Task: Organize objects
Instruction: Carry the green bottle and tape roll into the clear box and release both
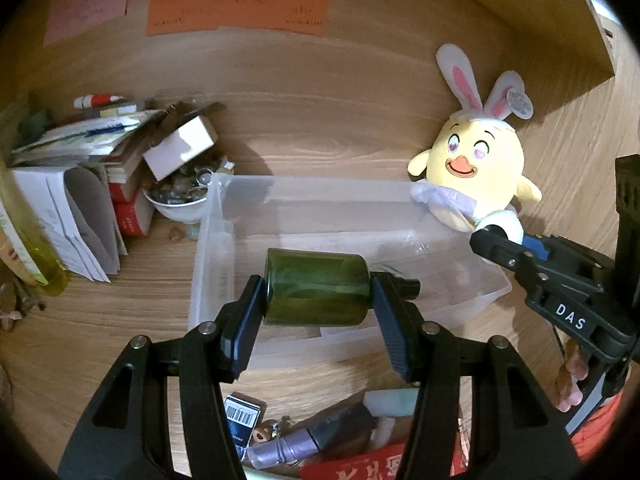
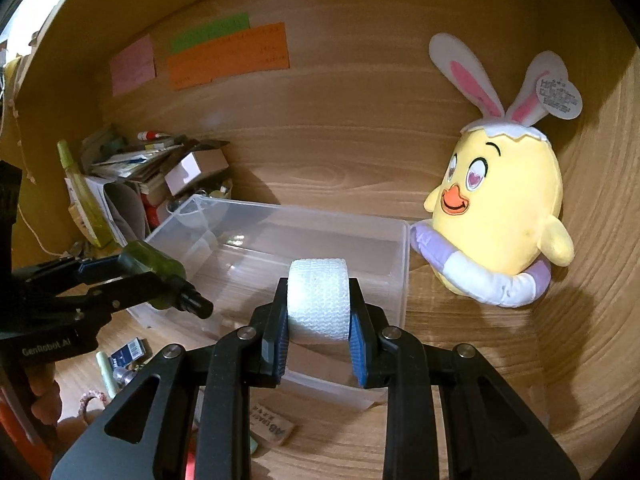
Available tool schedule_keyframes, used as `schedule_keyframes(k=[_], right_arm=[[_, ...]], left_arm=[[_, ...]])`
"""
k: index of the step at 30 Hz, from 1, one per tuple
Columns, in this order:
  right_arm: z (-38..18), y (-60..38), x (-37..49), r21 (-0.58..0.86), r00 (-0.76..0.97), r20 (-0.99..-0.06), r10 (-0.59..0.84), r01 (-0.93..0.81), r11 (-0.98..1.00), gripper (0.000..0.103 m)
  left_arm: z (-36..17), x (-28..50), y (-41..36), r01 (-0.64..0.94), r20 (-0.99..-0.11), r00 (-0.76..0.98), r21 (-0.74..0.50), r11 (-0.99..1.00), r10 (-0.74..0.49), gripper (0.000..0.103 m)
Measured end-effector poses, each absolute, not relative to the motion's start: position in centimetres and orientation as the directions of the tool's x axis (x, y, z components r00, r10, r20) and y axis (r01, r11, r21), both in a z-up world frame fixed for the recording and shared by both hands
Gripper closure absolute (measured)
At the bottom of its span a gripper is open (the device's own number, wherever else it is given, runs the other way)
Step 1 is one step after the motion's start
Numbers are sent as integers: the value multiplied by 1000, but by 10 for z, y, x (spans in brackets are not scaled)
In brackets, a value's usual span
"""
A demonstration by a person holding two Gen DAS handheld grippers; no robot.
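My left gripper is shut on a dark green bottle with a black neck, held sideways above the clear plastic bin. The bottle also shows in the right wrist view. My right gripper is shut on a white gauze roll, held over the front of the bin. In the left wrist view the right gripper shows at the bin's right end with the white roll in it. The bin looks empty inside.
A yellow chick plush with bunny ears leans at the bin's right. Stacked books and papers and a white bowl of small items sit left. Loose small items lie in front. Coloured notes hang on the back wall.
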State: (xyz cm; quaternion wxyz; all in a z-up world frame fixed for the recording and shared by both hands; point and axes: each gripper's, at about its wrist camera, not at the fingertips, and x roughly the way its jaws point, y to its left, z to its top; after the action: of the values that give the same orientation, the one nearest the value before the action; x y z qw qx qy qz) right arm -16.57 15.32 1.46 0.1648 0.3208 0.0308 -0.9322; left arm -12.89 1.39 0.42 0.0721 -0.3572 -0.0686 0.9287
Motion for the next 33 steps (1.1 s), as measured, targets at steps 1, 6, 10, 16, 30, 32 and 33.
schedule_keyframes(k=[1,6,10,16,30,32,33], right_arm=[[13,152,-167,48,-736,-612,-288,329,-943,80],[6,143,-173,42,-719,-630,-294,347,-937,80],[-2,136,-177,35,-700,-651,-294,360,-932,80],[-14,131,-184,24,-677,-680,-281,363,-932,80],[-18,127,-188,2,-671,-694,-263,363,-932,74],[-17,127,-186,-6,-680,-686,-258,360,-933,65],[-15,127,-185,-11,-687,-680,-255,358,-934,61]], left_arm=[[3,-130,13,-85,-656,-731,-187,-979,188,49],[-4,-138,8,-66,-678,-712,-199,-978,186,49],[-9,-143,7,-63,-687,-704,-193,-979,181,49],[-15,-148,7,-57,-699,-695,-176,-983,166,49],[-14,-143,9,-52,-686,-712,-156,-986,146,37],[-12,-140,11,-57,-680,-720,-144,-988,140,36],[-10,-138,11,-57,-678,-722,-139,-989,137,35]])
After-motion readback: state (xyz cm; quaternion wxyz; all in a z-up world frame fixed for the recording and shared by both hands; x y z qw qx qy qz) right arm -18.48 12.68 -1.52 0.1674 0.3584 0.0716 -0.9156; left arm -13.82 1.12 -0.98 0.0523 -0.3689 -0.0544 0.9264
